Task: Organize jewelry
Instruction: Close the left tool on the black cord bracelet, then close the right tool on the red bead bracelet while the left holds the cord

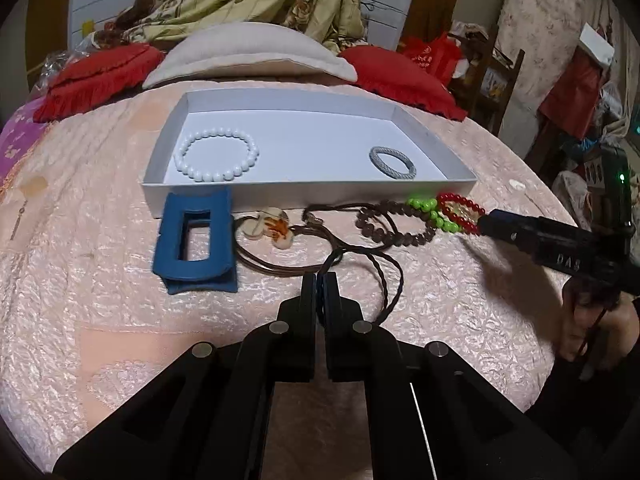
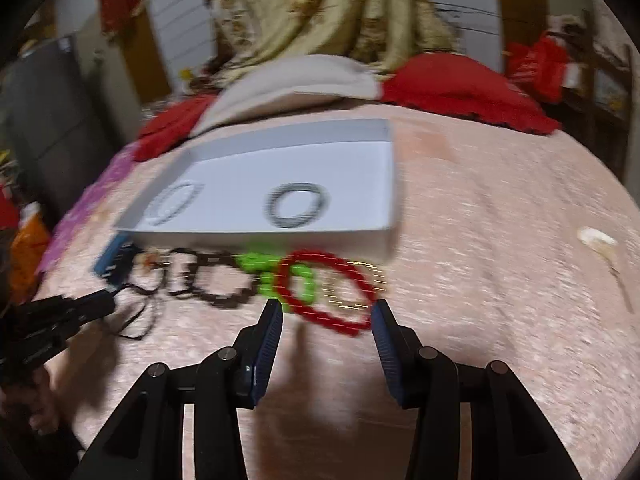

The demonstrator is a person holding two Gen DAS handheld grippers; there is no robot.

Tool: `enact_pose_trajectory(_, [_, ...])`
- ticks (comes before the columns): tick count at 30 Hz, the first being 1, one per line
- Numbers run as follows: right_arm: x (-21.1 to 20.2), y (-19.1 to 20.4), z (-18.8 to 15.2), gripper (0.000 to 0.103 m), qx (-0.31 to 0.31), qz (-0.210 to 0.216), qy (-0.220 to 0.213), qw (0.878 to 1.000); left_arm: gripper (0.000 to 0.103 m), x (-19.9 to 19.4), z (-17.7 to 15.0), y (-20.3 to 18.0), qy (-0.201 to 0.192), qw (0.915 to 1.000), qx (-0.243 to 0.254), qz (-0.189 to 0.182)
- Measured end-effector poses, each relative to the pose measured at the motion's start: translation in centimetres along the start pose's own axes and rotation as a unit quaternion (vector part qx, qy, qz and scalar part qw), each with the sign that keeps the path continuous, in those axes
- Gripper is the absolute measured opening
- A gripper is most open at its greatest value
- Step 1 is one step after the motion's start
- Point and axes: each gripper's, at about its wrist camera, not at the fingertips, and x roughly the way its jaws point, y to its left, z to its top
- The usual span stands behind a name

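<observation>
My left gripper [image 1: 319, 280] is shut on the brown cord [image 1: 380, 268] of a necklace that lies on the pink quilt; its pendant [image 1: 272, 228] rests near a blue hair claw [image 1: 196, 240]. Behind them stands a white box [image 1: 280, 194] holding a white bead bracelet [image 1: 216, 156] and a grey braided bangle [image 1: 392, 162]. In front of the box lie a brown bead bracelet [image 1: 396, 224], green beads [image 1: 432, 210] and a red bead bracelet [image 2: 332, 324]. My right gripper [image 2: 326, 308] is open just in front of the red bracelet. That view is blurred.
Red pillows [image 1: 400, 76] and a beige cushion [image 1: 248, 56] lie behind the box. A small white scrap [image 2: 596, 238] sits on the quilt to the right. A person's hand [image 1: 592, 320] holds the right gripper's handle. Cluttered furniture stands beyond the bed's right edge.
</observation>
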Motion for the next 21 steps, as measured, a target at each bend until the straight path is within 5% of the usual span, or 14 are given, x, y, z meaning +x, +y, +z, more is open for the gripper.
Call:
enact_pose_trajectory(4, [1.0,1.7,0.5,0.042,-0.038,0.022,0.003,0.999,0.002,0.4,-0.1,0.8,0.012,0.9997,-0.018,0.007])
enact_pose_trajectory(15, [3.5,2.5,1.3,0.009,-0.062,0.001,0.026,0.998,0.002,0.5,-0.2,0.8,0.013,0.9998,-0.015,0.009])
enact_pose_trajectory(21, [3.6,3.3,0.9,0.009,-0.087,-0.004,0.029,0.996,0.002,0.6,-0.2,0.9,0.016,0.9997,-0.015,0.012])
